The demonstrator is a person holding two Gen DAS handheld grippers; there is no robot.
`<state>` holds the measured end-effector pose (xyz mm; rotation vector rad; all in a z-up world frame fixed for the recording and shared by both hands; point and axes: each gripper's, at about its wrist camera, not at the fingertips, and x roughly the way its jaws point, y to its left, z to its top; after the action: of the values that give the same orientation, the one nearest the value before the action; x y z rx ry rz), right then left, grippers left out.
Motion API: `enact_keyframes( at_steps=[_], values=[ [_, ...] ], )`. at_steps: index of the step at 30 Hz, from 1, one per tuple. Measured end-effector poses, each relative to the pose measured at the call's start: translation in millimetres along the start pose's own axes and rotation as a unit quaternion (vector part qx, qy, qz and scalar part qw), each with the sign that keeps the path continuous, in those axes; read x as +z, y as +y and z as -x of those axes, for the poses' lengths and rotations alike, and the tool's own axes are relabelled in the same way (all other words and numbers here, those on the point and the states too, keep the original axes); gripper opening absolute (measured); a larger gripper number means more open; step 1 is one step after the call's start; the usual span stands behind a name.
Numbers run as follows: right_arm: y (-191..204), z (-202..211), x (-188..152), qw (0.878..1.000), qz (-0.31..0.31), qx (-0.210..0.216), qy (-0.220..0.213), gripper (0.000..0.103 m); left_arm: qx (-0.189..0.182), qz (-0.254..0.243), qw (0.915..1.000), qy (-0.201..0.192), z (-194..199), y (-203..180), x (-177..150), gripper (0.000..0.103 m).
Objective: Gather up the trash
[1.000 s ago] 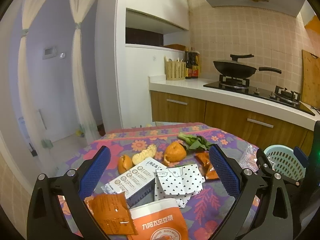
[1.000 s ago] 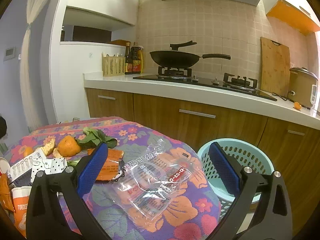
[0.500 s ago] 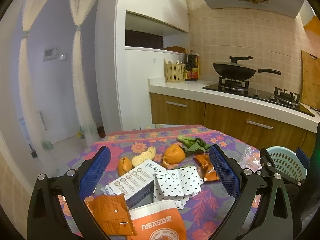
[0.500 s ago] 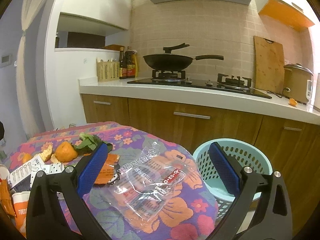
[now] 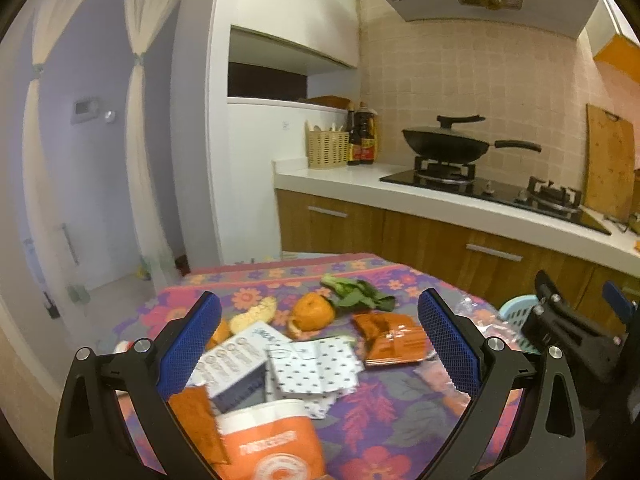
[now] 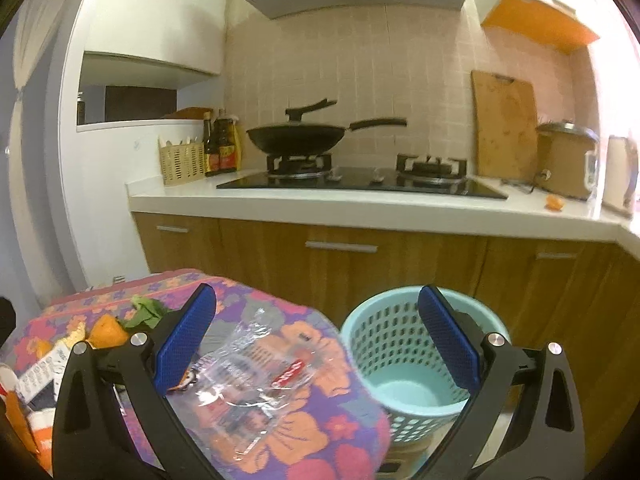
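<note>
Left gripper (image 5: 318, 348): held wide open above the table (image 5: 372, 412); nothing is gripped between the blue pads (image 5: 188, 346).
Right gripper (image 6: 316, 344): spread wide, nothing gripped; it is seen over the table's edge.
Clear wrapper (image 6: 248, 376): laid flat on the cloth, just inside the right gripper's left finger and below the gap.
Bin (image 6: 380, 336): a pale blue perforated basket, seen behind the right gripper's right finger, beside the table's edge; no trash is seen in the visible part of it.
Box (image 5: 236, 360): found low between the left gripper's fingers, close to the left pad.
Dotted paper (image 5: 314, 364): placed in the middle of the left gripper's gap, touching the box.
Orange cup (image 5: 272, 440): seen nearest the left gripper, at the bottom of the gap.
Orange packet (image 5: 390, 338): located just inside the left gripper's right finger.
Peel (image 5: 312, 312): set beyond the paper, beside the greens (image 5: 356, 294).
</note>
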<state>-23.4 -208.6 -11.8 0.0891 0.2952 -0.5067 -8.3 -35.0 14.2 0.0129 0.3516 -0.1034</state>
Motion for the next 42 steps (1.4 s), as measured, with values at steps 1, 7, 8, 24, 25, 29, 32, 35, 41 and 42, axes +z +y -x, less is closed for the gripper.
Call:
enact_keyframes(
  at_steps=[1,7,8,24,25,29,32,35,41,42],
  values=[
    [2.4,1.9,-1.5,1.0,0.011,-0.004,-0.004,0.096,-0.003,0.003,1.0,0.001,0.3,-1.9,-0.4,0.095],
    [3.3,1.0,-10.5,1.0,0.027,0.005,0.008,0.096,-0.001,0.011,0.9999,0.0,1.9,-8.1,-2.5,0.095],
    [2.0,0.2,-10.1,1.0,0.026,0.006,0.012,0.096,0.001,0.012,0.9999,0.0,2.1,-8.2,-2.4,0.096],
    [-6.4,0.5,-1.4,1.0,0.021,0.0,0.011,0.096,0.011,0.02,0.9997,0.007,-3.5,-6.8,-6.2,0.096],
    [-7.3,0.8,-1.2,1.0,0.02,0.0,0.011,0.096,0.013,0.019,0.9997,0.006,-3.0,-7.0,-6.7,0.096],
    [-13.1,0.8,0.6,1.0,0.015,-0.001,0.013,0.096,0.012,0.019,0.9997,0.004,-0.3,-8.6,-7.0,0.096],
    [-19.5,1.1,2.5,1.0,0.008,-0.001,0.014,0.096,0.016,0.013,0.9998,-0.002,3.6,-12.2,-6.2,0.096],
    [-27.2,-0.5,3.3,1.0,-0.001,-0.003,0.021,0.096,0.013,0.007,0.9999,-0.006,6.5,-17.5,-7.6,0.096],
    [-44.6,-4.6,2.8,0.999,-0.028,-0.004,0.033,0.096,0.008,-0.005,0.9999,-0.011,11.6,-26.4,-11.8,0.096],
    [-46.3,-6.7,2.4,0.999,-0.031,-0.001,0.04,0.096,0.008,-0.005,0.9999,-0.011,11.8,-26.5,-12.2,0.095]
  ],
)
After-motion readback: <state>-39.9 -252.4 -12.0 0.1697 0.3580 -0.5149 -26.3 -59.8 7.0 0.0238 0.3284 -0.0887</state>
